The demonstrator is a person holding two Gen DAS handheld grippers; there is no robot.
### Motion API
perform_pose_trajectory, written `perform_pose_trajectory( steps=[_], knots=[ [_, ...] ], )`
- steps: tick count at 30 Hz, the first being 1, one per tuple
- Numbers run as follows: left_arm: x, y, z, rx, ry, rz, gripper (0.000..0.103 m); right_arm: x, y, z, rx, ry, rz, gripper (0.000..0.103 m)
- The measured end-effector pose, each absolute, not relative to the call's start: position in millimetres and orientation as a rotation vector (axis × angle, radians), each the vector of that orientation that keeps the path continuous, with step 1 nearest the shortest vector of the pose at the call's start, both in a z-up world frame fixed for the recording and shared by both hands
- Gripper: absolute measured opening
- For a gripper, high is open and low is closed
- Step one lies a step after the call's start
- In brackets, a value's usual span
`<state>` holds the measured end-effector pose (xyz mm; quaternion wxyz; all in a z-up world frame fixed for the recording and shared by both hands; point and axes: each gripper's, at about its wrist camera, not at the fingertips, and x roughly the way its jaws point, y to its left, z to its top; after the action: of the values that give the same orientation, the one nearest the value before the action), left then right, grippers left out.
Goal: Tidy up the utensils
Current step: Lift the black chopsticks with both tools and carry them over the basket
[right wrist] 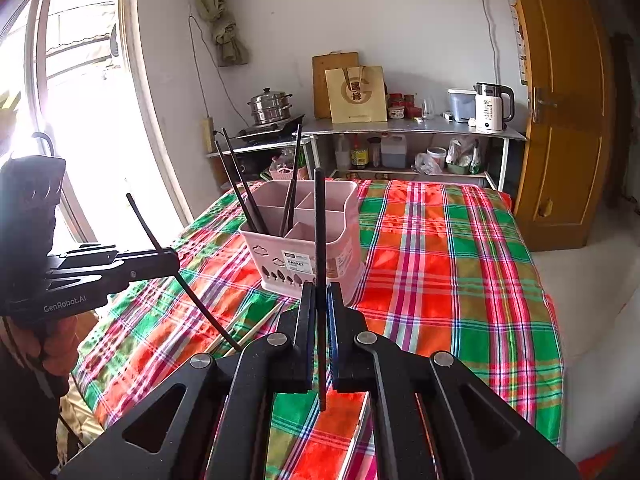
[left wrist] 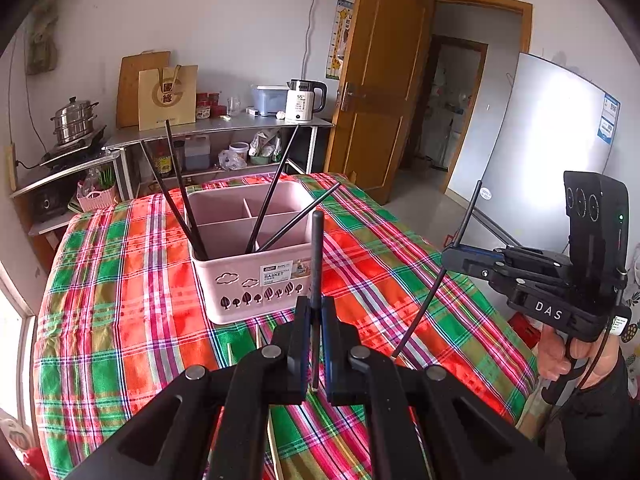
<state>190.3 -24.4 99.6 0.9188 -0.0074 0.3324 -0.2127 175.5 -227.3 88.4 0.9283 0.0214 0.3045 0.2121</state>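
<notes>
Nearest to each camera, a black chopstick is clamped upright between closed fingers. In the left wrist view the left hand-held gripper is closed on one chopstick, whose upper end rises in front of the basket. In the right wrist view the right hand-held gripper is closed likewise on a second chopstick. Each gripper can also be seen from the other camera, held well above the cloth with its chopstick slanting through the fingers.

Just beyond the grippers, pale sticks are seen lying flat on the plaid cloth of the tabletop; they are judged to be wooden chopsticks not yet collected, though most of their length is hidden behind the gripper bodies.

Further on, the pink divided basket stands on the cloth. Four black chopsticks are already leaning in its near compartment: two against the left wall and two tilted to the right. The rear compartments appear unoccupied.

The task is judged to be partly done: four pieces are stored, two are held and await placing, and the pale sticks on the cloth remain.

Beyond the tabletop, a shelf with a kettle and a steamer pot is visible.
</notes>
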Motion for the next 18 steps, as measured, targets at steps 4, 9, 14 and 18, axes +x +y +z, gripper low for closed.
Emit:
perform_pose_trajectory(
  steps=[4,9,14,18],
  knots=[
    [187.2,-20.8,109.2,-0.012,0.669,-0.434,0.005,171.9,-225.8,97.2,0.041,0.6,0.44,0.005],
    [188.9,-13.3,122.9,-0.007,0.658,-0.42,0.005,171.4,-218.7,110.1,0.038,0.571,0.455,0.005],
    [198.3,-3.5,142.3,-0.003,0.635,-0.398,0.005,177.6,-205.1,127.3,0.029,0.533,0.484,0.005],
    [207.6,3.8,162.2,-0.002,0.599,-0.378,0.005,188.3,-190.4,143.7,0.021,0.492,0.503,0.005]
  ],
)
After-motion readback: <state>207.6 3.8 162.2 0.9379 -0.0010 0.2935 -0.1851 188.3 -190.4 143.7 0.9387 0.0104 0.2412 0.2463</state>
